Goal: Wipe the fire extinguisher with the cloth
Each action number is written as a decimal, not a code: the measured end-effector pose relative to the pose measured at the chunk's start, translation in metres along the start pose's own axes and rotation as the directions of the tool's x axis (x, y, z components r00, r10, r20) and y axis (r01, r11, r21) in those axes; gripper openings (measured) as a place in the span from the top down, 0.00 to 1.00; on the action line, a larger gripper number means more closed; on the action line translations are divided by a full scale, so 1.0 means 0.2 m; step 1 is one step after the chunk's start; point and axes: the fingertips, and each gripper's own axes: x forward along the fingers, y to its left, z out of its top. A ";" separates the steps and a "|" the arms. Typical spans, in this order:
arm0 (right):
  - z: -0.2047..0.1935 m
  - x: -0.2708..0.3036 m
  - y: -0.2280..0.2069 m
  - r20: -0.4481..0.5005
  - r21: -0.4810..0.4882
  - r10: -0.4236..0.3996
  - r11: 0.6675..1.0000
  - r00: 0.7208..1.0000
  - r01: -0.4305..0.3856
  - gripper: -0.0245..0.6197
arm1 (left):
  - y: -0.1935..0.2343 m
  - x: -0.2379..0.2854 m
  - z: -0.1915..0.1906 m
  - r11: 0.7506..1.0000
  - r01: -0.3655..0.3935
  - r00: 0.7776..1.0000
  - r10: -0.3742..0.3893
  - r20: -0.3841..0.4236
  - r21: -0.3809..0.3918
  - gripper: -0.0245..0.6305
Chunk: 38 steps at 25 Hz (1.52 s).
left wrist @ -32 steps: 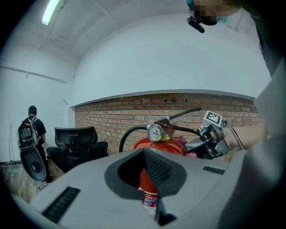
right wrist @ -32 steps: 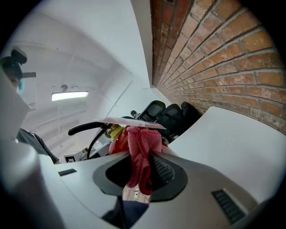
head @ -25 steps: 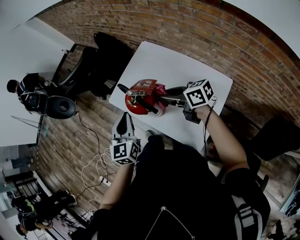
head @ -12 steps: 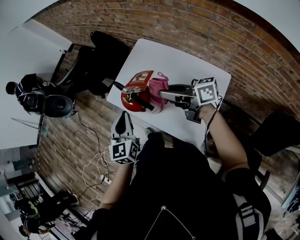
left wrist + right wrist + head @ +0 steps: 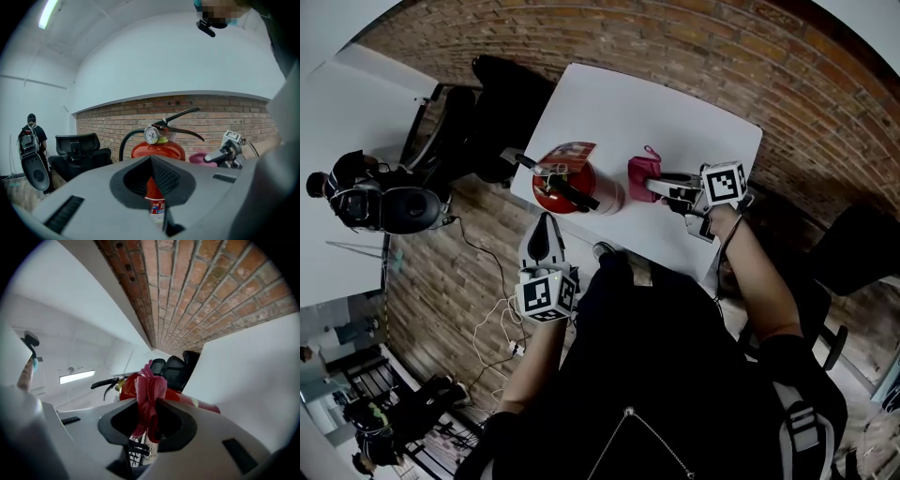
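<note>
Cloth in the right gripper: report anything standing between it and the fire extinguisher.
Nothing visible stands between them. The right gripper clamps the cloth just beside the fire extinguisher, with only a bare strip of white table between.

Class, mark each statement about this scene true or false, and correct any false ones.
1. The right tool is clamped on the pink cloth. True.
2. The fire extinguisher lies on the floor. False: it stands upright on the white table.
3. The left tool grips the extinguisher's handle. False: its jaws are together on nothing, and it sits off the table's near edge.
4. A brick wall runs behind the table. True.
5. The cloth is draped over the extinguisher's top. False: it is beside the extinguisher, in the right tool's jaws.
</note>
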 end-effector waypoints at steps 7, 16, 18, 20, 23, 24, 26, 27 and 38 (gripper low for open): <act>-0.28 0.02 -0.51 -0.073 0.117 -0.187 0.974 0.980 0.194 0.80 | -0.02 0.00 -0.01 1.000 0.005 1.000 -0.005 -0.014 0.016 0.92; -0.51 0.10 -0.97 -0.164 0.177 -0.340 0.913 0.926 0.367 0.80 | 0.00 -0.01 -0.06 1.000 -0.009 0.999 0.010 -0.046 0.021 0.92; -0.53 0.13 -1.04 -0.168 0.193 -0.352 0.904 0.921 0.381 0.80 | 0.01 -0.02 -0.08 1.000 -0.018 0.998 0.019 -0.054 0.019 0.92; -0.56 0.16 -1.10 -0.171 0.198 -0.372 0.894 0.912 0.402 0.80 | 0.03 -0.02 -0.09 1.000 -0.025 0.998 0.026 -0.062 0.017 0.92; -0.59 0.20 -1.19 -0.167 0.226 -0.403 0.873 0.900 0.432 0.80 | 0.04 -0.01 -0.11 0.999 -0.031 0.997 0.032 -0.071 0.017 0.92; -0.60 0.22 -1.21 -0.164 0.242 -0.406 0.867 0.899 0.435 0.80 | 0.05 -0.01 -0.11 0.999 -0.031 0.997 0.033 -0.073 0.018 0.92; -0.63 0.25 -1.25 -0.163 0.262 -0.410 0.859 0.898 0.440 0.80 | 0.06 -0.01 -0.13 0.999 -0.035 0.996 0.036 -0.078 0.018 0.92; -0.64 0.27 -1.27 -0.167 0.263 -0.415 0.856 0.894 0.446 0.80 | 0.07 -0.01 -0.13 0.999 -0.038 0.996 0.039 -0.081 0.019 0.92; -0.68 0.36 -1.34 -0.184 0.248 -0.451 0.838 0.873 0.485 0.80 | 0.16 -0.04 -0.15 0.998 -0.055 0.993 0.056 -0.103 0.017 0.92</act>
